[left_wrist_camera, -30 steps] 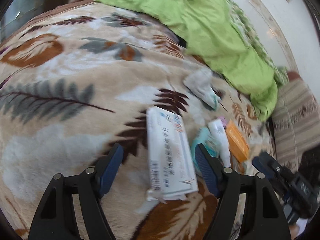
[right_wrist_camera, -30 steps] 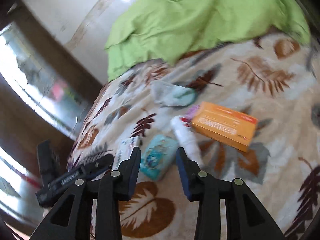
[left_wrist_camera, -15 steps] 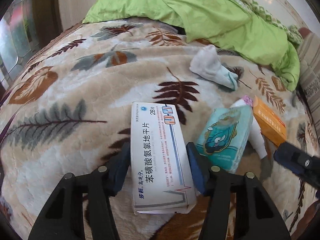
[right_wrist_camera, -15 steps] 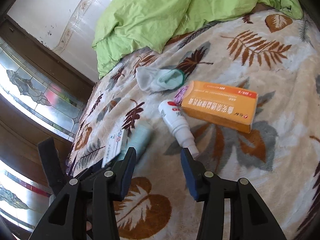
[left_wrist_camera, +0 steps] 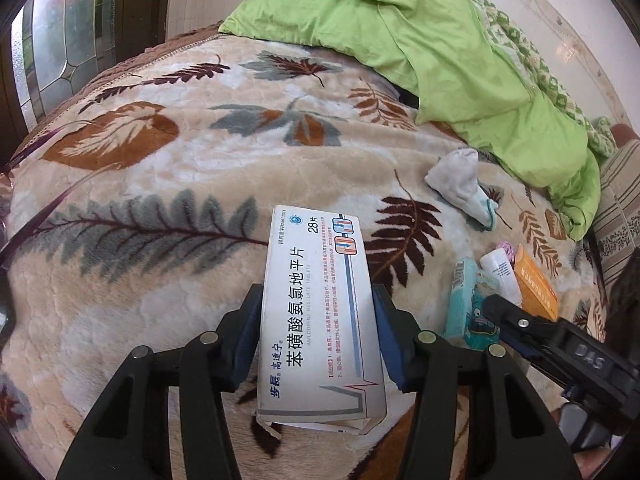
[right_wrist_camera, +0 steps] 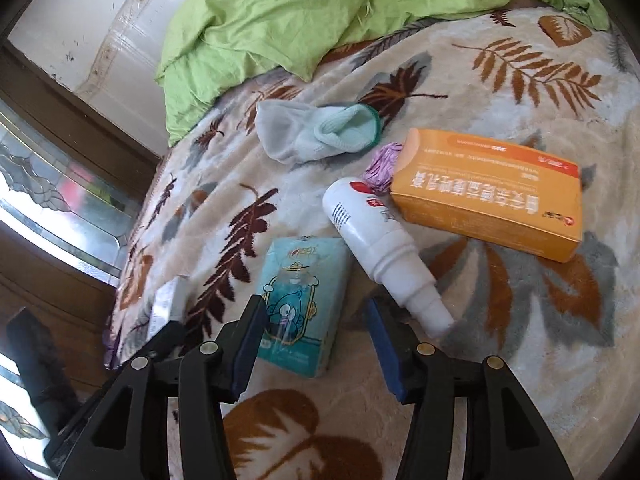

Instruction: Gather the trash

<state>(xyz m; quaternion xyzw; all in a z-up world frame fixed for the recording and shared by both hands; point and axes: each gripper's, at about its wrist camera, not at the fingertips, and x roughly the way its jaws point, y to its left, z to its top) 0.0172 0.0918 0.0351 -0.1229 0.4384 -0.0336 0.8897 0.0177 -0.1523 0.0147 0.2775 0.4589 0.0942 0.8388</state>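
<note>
Now, left wrist view first: the left gripper (left_wrist_camera: 318, 340) has its blue pads pressed on both long sides of the white medicine box (left_wrist_camera: 318, 316), which lies flat on the leaf-print blanket (left_wrist_camera: 160, 184) toward its near edge. The box's near flap looks bent open and the card looks thin, so a hard squeeze could buckle it, and a lift by the sides alone could let it tip or slide out. Its face reads "苯磺酸氨氯地平片", "AMLODIPINE BESYLATE TABLETS", "28片" and the brand "步長". The right gripper (left_wrist_camera: 504, 312) noses in from the right edge with "DAS" on its body; the two tools are near each other and could knock together.

Over to the right wrist view: the right gripper (right_wrist_camera: 316, 344) is empty, jaws about halfway and opening, with the near end of the teal tissue pack (right_wrist_camera: 300, 304) between them and not yet pinched. The white spray bottle (right_wrist_camera: 380, 248) lies just beside the right jaw, nozzle toward it, so a close here could nudge it or catch it instead. The soft pack may simply squash and slip. Beyond lie the orange box (right_wrist_camera: 488, 192), its print upside down and too small to read, a purple wrapper (right_wrist_camera: 382, 168), and a pale sock (right_wrist_camera: 312, 136) near the green quilt (right_wrist_camera: 320, 12).
</note>
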